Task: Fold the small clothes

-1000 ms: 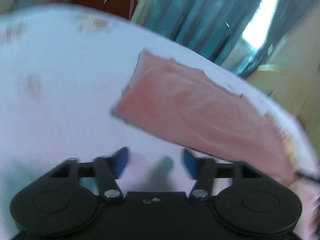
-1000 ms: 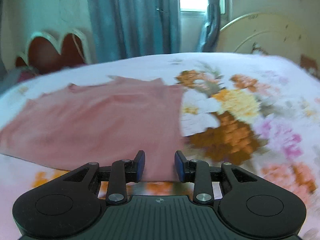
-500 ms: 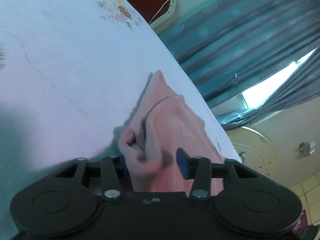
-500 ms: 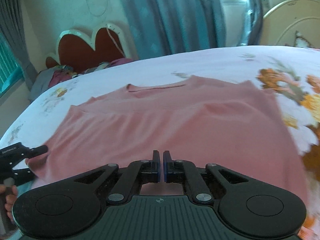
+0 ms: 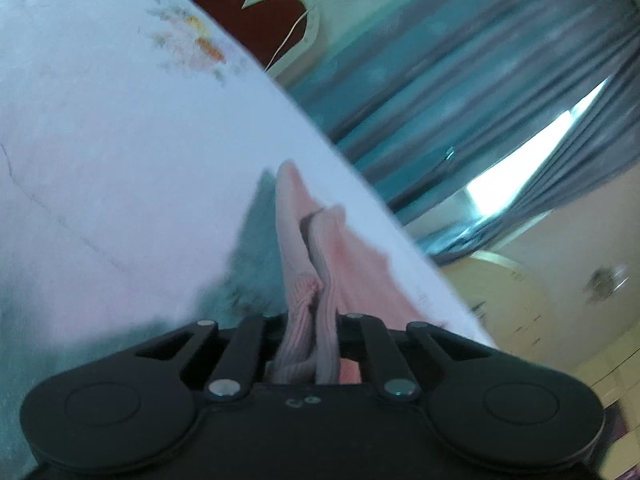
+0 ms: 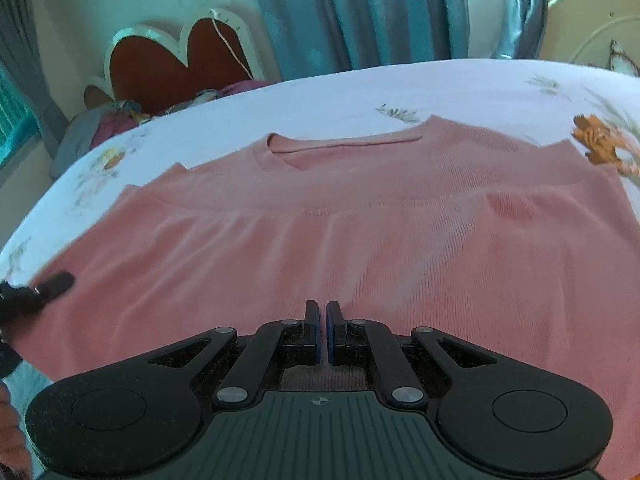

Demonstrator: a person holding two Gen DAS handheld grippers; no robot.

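We hold a pink shirt (image 6: 360,240) that lies spread out flat on the flowery bed sheet (image 6: 480,84), neck hole away from us. A second ago our left gripper (image 5: 310,336) was open and just near the cloth. Now it is squeezed tight on a bunched corner of the shirt. Our right gripper (image 6: 321,332) was open too, and now its fingers are pinched together on the bottom edge. We think both sides are caught, so we can lift and fold.
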